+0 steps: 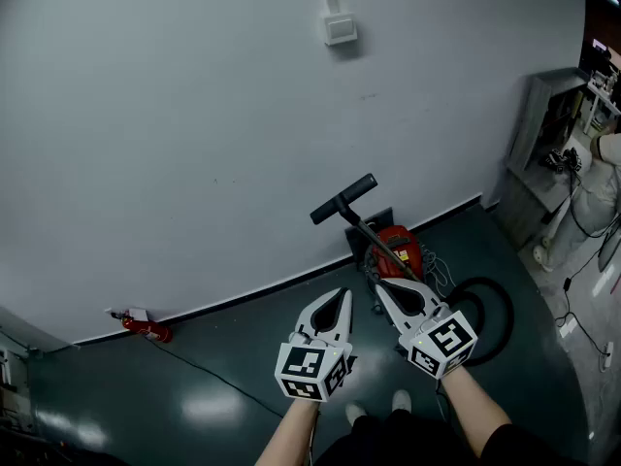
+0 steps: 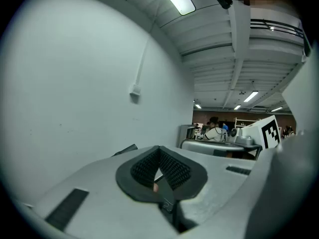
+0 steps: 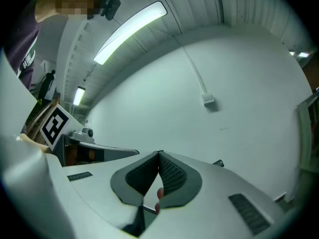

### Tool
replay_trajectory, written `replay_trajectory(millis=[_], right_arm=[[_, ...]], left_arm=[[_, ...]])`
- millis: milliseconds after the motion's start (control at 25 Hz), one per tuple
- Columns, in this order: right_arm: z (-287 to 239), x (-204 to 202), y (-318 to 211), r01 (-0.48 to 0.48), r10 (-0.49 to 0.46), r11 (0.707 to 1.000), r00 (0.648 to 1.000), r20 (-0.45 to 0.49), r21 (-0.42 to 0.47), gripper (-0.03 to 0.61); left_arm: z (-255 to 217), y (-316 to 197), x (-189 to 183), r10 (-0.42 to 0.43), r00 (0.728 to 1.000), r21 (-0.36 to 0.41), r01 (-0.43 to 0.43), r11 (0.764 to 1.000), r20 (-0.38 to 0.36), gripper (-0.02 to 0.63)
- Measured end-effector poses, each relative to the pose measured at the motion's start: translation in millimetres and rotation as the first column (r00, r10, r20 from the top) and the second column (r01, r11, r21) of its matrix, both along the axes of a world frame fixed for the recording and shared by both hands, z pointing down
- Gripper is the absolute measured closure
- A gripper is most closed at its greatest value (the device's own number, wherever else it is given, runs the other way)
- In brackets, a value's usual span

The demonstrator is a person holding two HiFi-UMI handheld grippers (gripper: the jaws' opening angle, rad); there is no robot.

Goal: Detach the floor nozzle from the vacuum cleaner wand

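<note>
The vacuum cleaner stands on the dark floor against the white wall: a red body, with a thin wand that rises to the black floor nozzle. A black hose loops on the floor to its right. Both grippers hover side by side in front of the vacuum, apart from it. My left gripper is shut and empty, its ribbed pads meeting. My right gripper is shut too, holding nothing, its tip just below the red body. A dark corner of the nozzle peeks over the left jaws.
A red fire extinguisher lies at the wall's foot on the left, with a thin cable running across the floor. A white switch box is on the wall. At right stand a grey cabinet and a person.
</note>
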State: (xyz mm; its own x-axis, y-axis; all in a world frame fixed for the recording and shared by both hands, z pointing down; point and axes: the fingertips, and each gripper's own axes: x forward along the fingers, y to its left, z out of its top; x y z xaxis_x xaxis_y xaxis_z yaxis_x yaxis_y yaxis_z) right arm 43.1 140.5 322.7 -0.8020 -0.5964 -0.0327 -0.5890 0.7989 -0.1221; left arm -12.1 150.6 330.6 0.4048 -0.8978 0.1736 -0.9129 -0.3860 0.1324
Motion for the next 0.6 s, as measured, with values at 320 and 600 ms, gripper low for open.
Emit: replay_trajectory(millis=[320, 600], right_arm=[[6.2, 17.9, 0.2, 0.005, -0.005, 1.0, 1.0, -0.003, -0.008, 0.56], [12.0, 36.6, -3.3, 0.039, -0.039, 0.999, 0.999, 0.005, -0.023, 0.56]], left_arm=[[3.7, 2.1, 18.0, -0.005, 1.0, 0.001, 0.005, 1.0, 0.004, 0.609], [5.7, -3.3, 36.9, -0.019, 0.999, 0.002, 0.019, 1.0, 0.028, 0.609]])
